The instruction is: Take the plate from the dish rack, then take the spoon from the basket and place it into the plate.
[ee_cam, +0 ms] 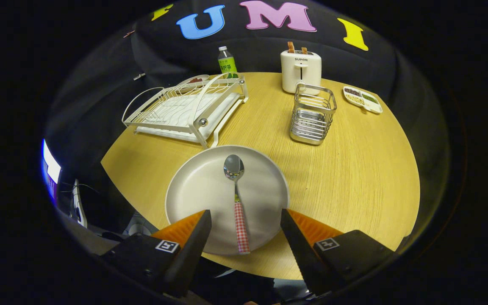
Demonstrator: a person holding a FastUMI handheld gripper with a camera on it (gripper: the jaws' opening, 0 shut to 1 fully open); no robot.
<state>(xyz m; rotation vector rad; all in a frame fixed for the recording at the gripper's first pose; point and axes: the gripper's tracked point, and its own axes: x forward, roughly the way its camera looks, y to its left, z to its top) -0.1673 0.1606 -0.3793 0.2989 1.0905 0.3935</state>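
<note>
Hand-held gripper (246,218) open, checked-handled spoon (237,199) on plate (193,190)

Plate (203,190): round, pale, shallow-rimmed, flat on the counter (354,178) just in front of the dish rack (187,110), its near edge between the spread fingers of the hand-held gripper (246,233). Spoon (236,199): metal bowl facing up, red-and-white checked handle, lying along the plate's middle, handle end at the near rim, untouched. Basket (312,114): metal wire, upright, beyond the plate beside the rack.
</note>
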